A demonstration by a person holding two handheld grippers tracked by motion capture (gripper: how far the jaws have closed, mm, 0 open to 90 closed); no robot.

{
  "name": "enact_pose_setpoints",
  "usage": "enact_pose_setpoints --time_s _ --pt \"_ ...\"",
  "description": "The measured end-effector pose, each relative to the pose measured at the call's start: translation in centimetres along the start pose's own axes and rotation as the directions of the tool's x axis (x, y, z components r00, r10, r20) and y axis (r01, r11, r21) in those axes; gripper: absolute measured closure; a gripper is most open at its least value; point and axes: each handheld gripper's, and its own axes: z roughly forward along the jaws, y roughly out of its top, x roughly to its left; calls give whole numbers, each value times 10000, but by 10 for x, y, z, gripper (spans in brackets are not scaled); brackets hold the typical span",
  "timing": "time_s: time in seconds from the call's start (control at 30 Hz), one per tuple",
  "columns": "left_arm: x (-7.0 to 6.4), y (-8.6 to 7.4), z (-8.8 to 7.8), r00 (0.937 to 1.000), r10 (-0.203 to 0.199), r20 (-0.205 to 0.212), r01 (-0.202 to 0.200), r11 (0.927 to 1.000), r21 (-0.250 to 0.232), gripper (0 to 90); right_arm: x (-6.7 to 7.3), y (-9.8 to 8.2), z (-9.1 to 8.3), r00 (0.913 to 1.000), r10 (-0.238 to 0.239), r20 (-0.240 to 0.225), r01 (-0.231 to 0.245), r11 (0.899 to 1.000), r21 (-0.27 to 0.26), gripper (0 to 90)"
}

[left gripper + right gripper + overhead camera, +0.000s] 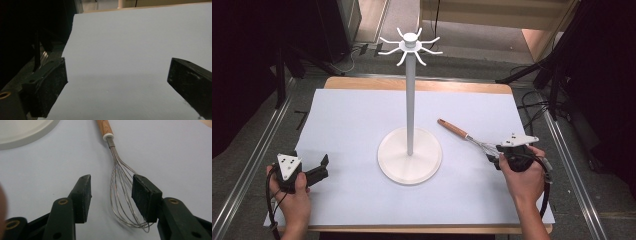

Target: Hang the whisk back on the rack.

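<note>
Lying near the table's (pixel 362 105) right edge, the wood-handled wire whisk (pixel 464 134) points at a white hook stand (pixel 410 100); left tool (pixel 117 80) spread over blank paper; right tool (pixel 111 195) straddles its wire loops, pads apart.

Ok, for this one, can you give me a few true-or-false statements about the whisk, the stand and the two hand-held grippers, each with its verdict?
1. The wire whisk with the wooden handle lies flat on the white sheet. True.
2. The whisk hangs from a hook of the tall white stand with hooked arms. False: it lies on the table, right of the stand's round base.
3. The whisk's wire loops sit between the jaws of the right hand-held gripper. True.
4. The left hand-held gripper is clamped on the whisk handle. False: its jaws stand wide apart over bare white sheet.
5. The whisk handle points away from the right hand-held gripper. True.
</note>
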Motion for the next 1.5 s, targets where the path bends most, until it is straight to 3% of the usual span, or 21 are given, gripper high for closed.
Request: enact_pose_setpoints --time_s 0.1,0.13,0.2,0.23,0.33,0.5,0.6,0.83,1.13,1.23,1.37,1.5 --pt "0 0 1 10000 5 12 -5 10000 -8 59 -4 8 4 9991 -375 -182 381 9987 332 514" --pt "0 0 1 10000 49 14 -49 10000 55 59 -7 17 8 9964 -758 -368 780 9949 639 514" --pt "0 0 1 10000 69 5 -69 9999 98 59 -8 21 10 9948 -891 -496 928 9926 789 514" --pt "0 0 1 10000 92 1 -92 9999 136 59 -11 28 16 9904 -1140 -785 1230 9849 1218 521" --pt "0 0 1 10000 94 24 -94 9999 143 60 -16 38 26 9842 -1361 -1133 1547 9721 1762 534" --pt "-1 0 1 9999 124 34 -125 9999 95 68 -19 51 35 9814 -1216 -1485 1537 9612 2289 557" --pt "-1 0 1 9998 169 47 -169 9998 85 68 -18 66 45 9771 -1332 -1661 1765 9430 2822 576" --pt "-3 0 2 9993 357 80 -358 9992 170 72 -21 84 63 9670 -1336 -2170 2052 9130 3525 633" --pt "-3 1 2 9989 461 124 -464 9987 230 72 -19 95 84 9671 -1245 -2218 2110 8795 4265 688" --pt "-4 1 3 9988 477 115 -480 9985 251 72 -18 99 88 9703 -1269 -2058 2075 8739 4396 688" --pt "-4 1 3 9984 558 133 -562 9980 289 72 -19 101 96 9699 -1096 -2176 2045 8517 4825 696" --pt "-5 1 3 9980 607 181 -612 9977 274 73 -22 102 101 9719 -905 -2172 1885 8522 4882 698"
